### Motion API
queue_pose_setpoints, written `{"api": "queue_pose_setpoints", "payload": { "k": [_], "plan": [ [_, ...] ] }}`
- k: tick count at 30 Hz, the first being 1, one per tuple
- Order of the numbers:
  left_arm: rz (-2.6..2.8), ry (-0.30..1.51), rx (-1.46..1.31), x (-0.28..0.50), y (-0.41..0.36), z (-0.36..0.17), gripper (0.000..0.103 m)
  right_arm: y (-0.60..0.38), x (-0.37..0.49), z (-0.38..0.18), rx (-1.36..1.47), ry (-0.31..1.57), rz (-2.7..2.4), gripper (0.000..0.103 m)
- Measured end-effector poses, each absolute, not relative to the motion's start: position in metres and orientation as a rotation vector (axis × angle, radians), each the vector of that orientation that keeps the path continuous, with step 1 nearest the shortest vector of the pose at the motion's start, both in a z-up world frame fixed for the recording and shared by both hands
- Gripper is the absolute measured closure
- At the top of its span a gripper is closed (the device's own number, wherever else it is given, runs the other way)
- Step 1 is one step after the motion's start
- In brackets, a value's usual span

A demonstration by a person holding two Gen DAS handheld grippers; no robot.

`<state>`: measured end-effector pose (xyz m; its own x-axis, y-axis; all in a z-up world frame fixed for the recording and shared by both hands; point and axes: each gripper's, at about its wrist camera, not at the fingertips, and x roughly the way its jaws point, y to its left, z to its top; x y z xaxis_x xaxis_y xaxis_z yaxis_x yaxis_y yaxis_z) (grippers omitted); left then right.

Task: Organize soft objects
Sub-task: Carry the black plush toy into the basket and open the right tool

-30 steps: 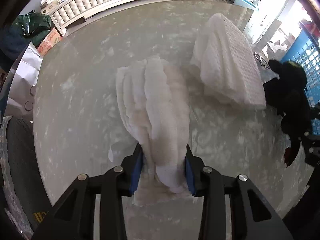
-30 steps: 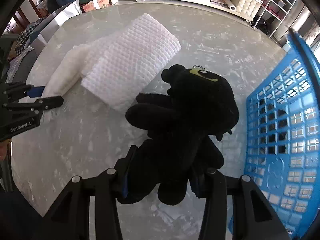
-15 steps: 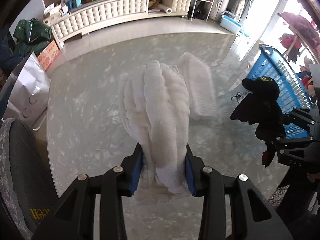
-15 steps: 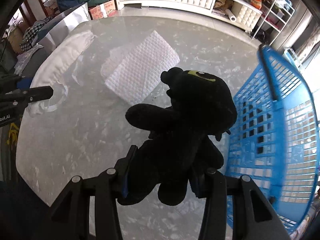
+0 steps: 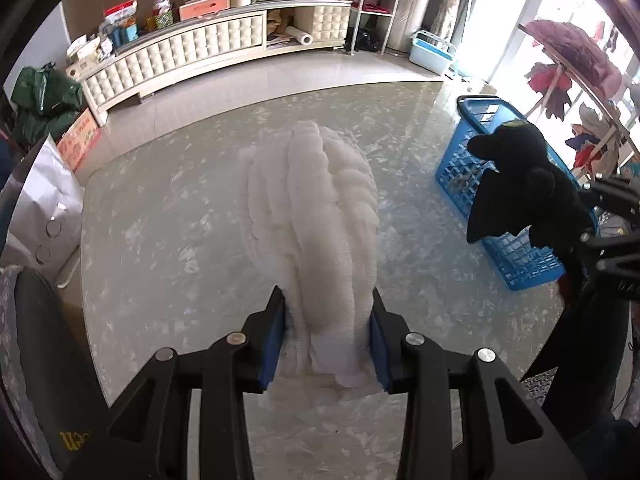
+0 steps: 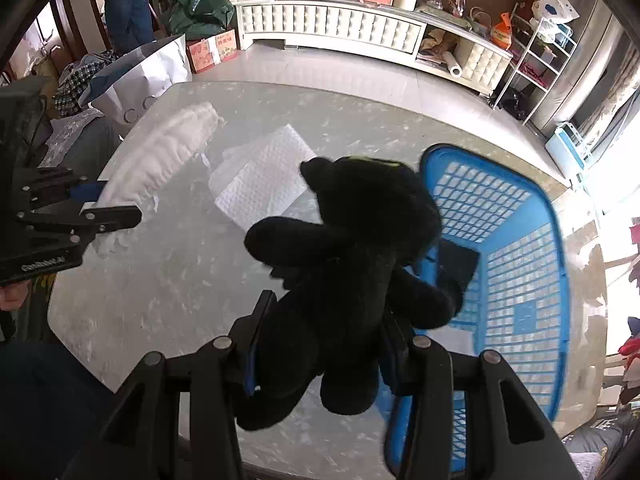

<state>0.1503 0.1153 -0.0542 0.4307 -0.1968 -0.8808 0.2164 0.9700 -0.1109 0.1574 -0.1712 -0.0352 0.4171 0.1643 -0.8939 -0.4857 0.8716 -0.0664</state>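
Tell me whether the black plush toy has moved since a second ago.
Yes. The black plush toy, gripped in the right tool, has lifted off the table and shifted toward the blue basket, now overlapping its rim.

The towel (image 5: 316, 232) hides the table (image 5: 160, 240) behind it and its own lower end blurs. The plush (image 6: 352, 264) covers part of the basket (image 6: 552, 264), whose near rim is cut off below. A dark item (image 6: 458, 266) inside cannot be identified.

White lettering on the left gripper (image 6: 86, 210) body looks like "GenRobot.AI"; print on the cardboard box (image 6: 212, 51) is illegible.
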Motion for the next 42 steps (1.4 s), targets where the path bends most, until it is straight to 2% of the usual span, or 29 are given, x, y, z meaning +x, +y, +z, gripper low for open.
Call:
{"api": "queue_pose_setpoints", "payload": {
  "k": [10, 29, 42],
  "plan": [
    [-0.314, 1.070, 0.062, 0.150, 0.087, -0.045, 0.068, -0.196, 0.160, -0.003, -0.321, 1.013, 0.399, 0.061],
    [-0.362, 1.070, 0.097, 0.159, 0.048, -0.040, 0.067, -0.244, 0.205, -0.043, -0.390, 1.043, 0.225, 0.060],
    [-0.353, 1.105, 0.120, 0.174, 0.035, -0.049, 0.067, -0.250, 0.243, -0.105, -0.436, 1.197, 0.240, 0.060]
  ]
}}
